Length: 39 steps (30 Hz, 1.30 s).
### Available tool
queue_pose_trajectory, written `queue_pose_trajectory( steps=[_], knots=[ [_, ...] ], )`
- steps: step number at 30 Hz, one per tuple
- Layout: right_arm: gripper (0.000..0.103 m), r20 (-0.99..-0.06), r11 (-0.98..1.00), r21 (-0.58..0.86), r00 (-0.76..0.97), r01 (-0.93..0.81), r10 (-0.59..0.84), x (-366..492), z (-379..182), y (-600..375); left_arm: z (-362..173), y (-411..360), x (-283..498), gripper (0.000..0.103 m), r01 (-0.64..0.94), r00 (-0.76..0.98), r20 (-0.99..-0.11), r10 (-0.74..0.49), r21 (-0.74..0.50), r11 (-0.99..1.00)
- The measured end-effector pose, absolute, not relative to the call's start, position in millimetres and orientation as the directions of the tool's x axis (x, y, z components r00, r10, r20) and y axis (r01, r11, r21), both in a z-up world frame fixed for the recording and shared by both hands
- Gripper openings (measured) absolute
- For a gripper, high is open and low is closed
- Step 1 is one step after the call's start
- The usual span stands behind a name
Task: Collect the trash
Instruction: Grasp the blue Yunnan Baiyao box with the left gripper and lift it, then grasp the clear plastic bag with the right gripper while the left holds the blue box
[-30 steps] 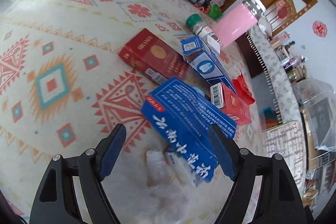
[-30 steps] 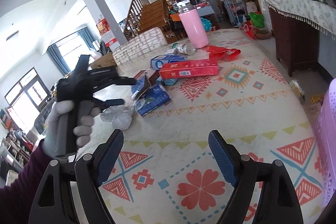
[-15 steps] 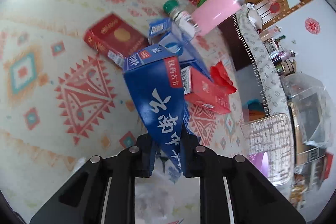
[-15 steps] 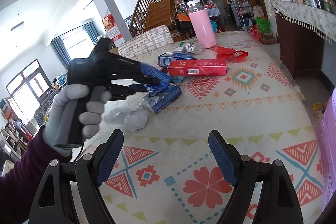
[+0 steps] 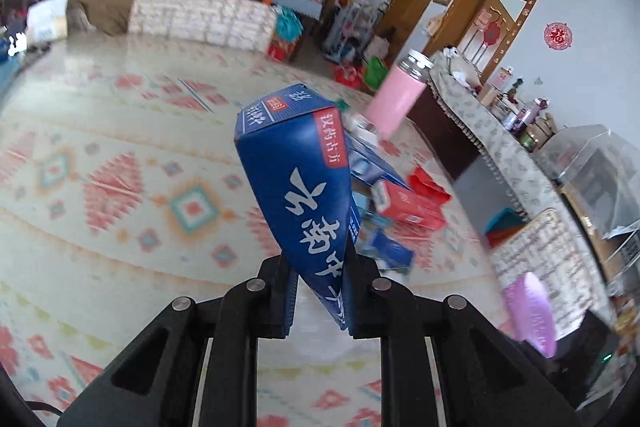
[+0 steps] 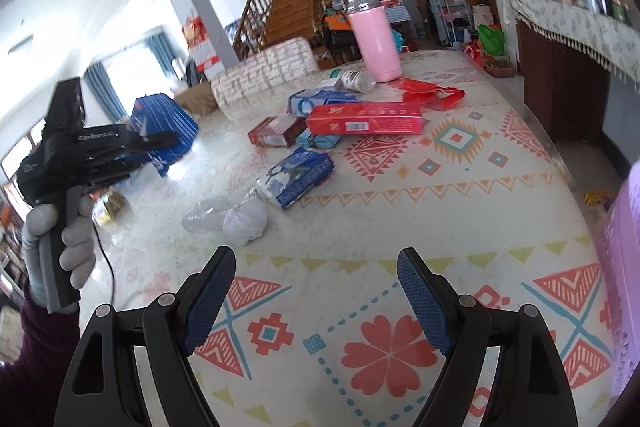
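- L tool [image 5: 320, 291] clamped on 1 blue carton [image 5: 304, 187], held up off the worktop [image 6: 460, 219].
- R tool [image 6: 316, 303] wide open, empty.
- On worktop: 2 red boxes, 1 long [image 6: 364, 119], 1 short [image 6: 276, 132]; 1 pink tumbler [image 6: 374, 35]; 2 clear crumpled bags [image 6: 228, 219].

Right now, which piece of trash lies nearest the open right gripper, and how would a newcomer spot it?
Start at the patterned tablecloth and find the tall pink tumbler at its far end. Come back past the long red box and the crushed blue-and-white packet. Just nearer lies the crumpled clear plastic wrap: the only colourless, see-through item among printed boxes.
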State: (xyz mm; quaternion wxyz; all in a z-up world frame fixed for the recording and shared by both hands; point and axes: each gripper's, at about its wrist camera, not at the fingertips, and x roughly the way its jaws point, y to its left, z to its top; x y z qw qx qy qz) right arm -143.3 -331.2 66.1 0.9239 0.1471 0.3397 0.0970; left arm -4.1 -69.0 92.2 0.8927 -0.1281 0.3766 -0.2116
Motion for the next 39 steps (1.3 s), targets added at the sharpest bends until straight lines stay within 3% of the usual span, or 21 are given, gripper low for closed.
queue_pose_trajectory(
  steps=[7, 15, 17, 19, 39],
  knots=[
    [0.087, -0.653, 0.938, 0.258, 0.674, -0.232, 0.346, -99, 86, -267, 77, -34, 5, 0.018, 0.226, 0.644, -0.607, -0.466, -0.431, 0.874],
    [0.083, -0.747, 0.943, 0.288, 0.577, -0.169, 0.332, -37, 53, -231, 66, -8, 18, 0.018, 0.162, 0.646, -0.612, -0.457, -0.475, 0.865],
    [0.071, -0.757, 0.946, 0.283, 0.569, -0.157, 0.321, -34, 48, -225, 65, -9, 20, 0.018, 0.163, 0.636, -0.615, -0.466, -0.484, 0.86],
    [0.036, -0.775, 0.948, 0.287, 0.549, -0.137, 0.314, -30, 43, -222, 65, -12, 19, 0.018, 0.169, 0.632, -0.614, -0.472, -0.485, 0.858],
    [0.032, -0.674, 0.942, 0.323, 0.676, -0.094, 0.299, -106, 100, -248, 67, -17, 13, 0.018, 0.19, 0.64, -0.599, -0.481, -0.484, 0.854]
  ],
)
